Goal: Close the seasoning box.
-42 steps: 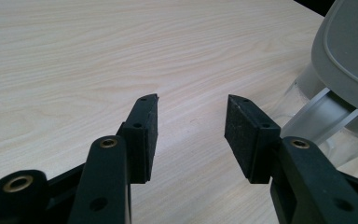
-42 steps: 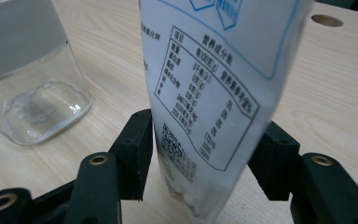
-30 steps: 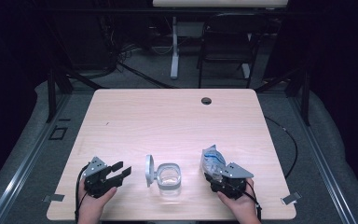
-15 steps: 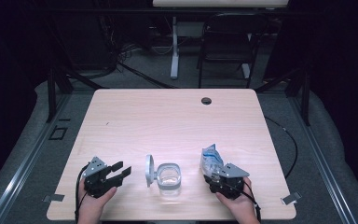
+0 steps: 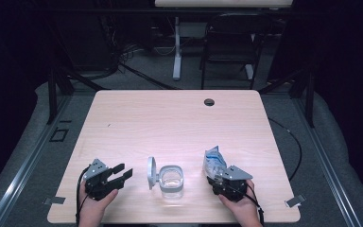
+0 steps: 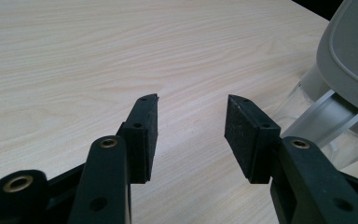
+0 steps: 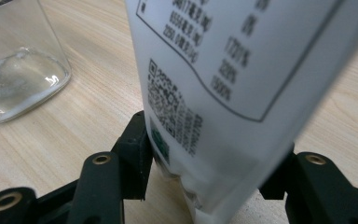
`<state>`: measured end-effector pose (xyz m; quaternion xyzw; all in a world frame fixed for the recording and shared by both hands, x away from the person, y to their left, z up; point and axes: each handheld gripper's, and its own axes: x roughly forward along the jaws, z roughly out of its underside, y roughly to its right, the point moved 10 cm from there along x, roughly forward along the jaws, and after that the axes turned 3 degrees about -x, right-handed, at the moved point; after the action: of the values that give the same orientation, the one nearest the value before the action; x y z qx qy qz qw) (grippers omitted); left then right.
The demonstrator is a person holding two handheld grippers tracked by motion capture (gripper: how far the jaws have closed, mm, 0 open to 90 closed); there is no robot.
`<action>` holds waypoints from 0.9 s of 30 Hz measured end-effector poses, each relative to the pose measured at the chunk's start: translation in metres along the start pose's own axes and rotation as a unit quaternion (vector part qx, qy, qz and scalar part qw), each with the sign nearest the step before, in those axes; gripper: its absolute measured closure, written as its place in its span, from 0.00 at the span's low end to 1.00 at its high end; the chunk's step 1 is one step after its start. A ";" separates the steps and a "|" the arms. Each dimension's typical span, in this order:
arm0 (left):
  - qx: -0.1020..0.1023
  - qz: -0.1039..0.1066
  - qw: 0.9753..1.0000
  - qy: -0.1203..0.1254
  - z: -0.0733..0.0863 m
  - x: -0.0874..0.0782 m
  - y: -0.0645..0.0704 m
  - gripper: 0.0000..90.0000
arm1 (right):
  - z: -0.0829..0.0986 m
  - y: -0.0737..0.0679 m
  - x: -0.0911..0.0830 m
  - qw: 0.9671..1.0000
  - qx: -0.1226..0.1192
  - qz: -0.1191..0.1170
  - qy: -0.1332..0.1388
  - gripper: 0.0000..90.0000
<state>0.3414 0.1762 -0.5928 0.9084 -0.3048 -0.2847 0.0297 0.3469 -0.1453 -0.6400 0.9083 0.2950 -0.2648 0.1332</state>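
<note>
A white and blue printed pouch stands upright near the table's front right. My right gripper is shut on its lower end. In the right gripper view the pouch sits between both jaws of that gripper, its label and QR code facing me. A clear glass jar stands at front centre with its grey hinged lid flipped open to the left. My left gripper is open, left of the jar and apart from it. Its own view shows bare wood between the fingertips of the left gripper and the jar's lid to the right.
The light wooden table has a dark cable hole near its far edge. A chair and a white desk leg stand on the floor beyond. The glass jar is to the left of the pouch.
</note>
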 end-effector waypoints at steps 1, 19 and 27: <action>0.000 0.000 1.000 0.000 0.000 0.000 0.000 0.61 | 0.000 0.000 0.000 1.000 0.000 -0.001 0.000 0.53; -0.003 0.003 1.000 0.001 0.000 -0.001 0.000 0.61 | 0.000 0.000 0.000 1.000 -0.005 -0.008 0.000 0.55; -0.008 0.002 1.000 0.003 -0.001 -0.001 -0.001 0.61 | 0.000 0.000 0.000 1.000 -0.010 -0.013 0.005 0.55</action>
<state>0.3415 0.1775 -0.5915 0.9084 -0.3043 -0.2843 0.0380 0.3470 -0.1453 -0.6405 0.9043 0.3098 -0.2594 0.1376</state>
